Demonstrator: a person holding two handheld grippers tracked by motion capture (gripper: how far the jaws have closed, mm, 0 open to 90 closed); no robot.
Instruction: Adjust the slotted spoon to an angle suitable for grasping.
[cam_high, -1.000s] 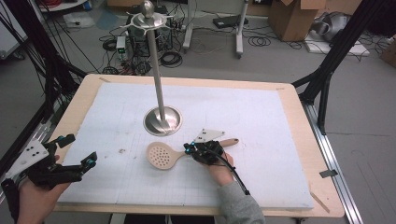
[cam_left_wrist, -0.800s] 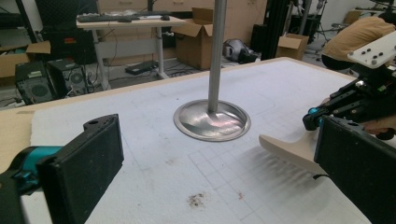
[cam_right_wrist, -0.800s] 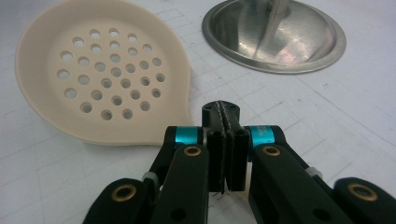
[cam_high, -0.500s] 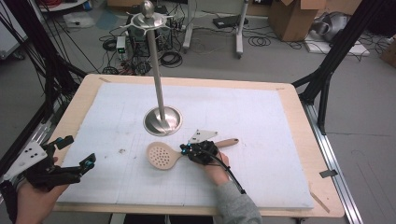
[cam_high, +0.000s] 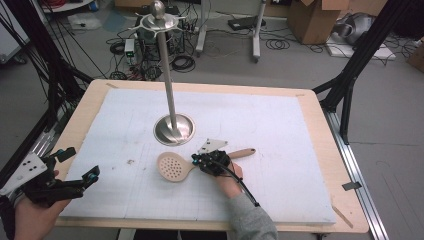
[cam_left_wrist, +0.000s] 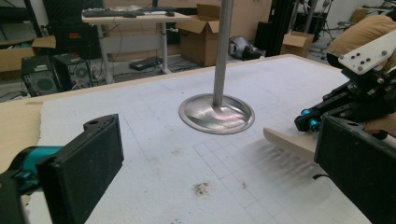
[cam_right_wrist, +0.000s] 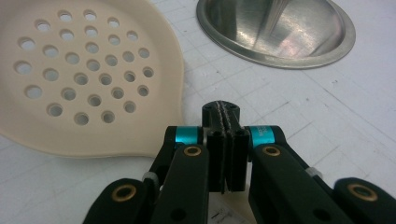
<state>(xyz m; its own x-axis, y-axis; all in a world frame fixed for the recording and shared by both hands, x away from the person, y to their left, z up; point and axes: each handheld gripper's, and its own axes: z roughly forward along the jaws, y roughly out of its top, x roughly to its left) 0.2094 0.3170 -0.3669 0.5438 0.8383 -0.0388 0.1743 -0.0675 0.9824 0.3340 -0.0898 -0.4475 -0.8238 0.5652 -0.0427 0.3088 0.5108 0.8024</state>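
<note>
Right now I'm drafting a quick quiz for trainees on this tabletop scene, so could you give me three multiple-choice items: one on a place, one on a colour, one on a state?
1. Where does the perforated spoon lie?
A. Just in front of the metal stand's round base, on the person's side
B. On the floor behind the table
C. Hung on top of the stand

2. What colour is the spoon's perforated head?
A. Bright blue
B. Cream
C. Black

3. How do the left gripper jaws stand?
A. Closed on the stand's pole
B. Closed on the spoon
C. Wide apart, nothing between them

Answers:
1. A, the high view shows the spoon on the white mat close to the base.
2. B, the right gripper view shows a pale cream head with round holes.
3. C, the left gripper view shows bare mat between the two pads.
</note>
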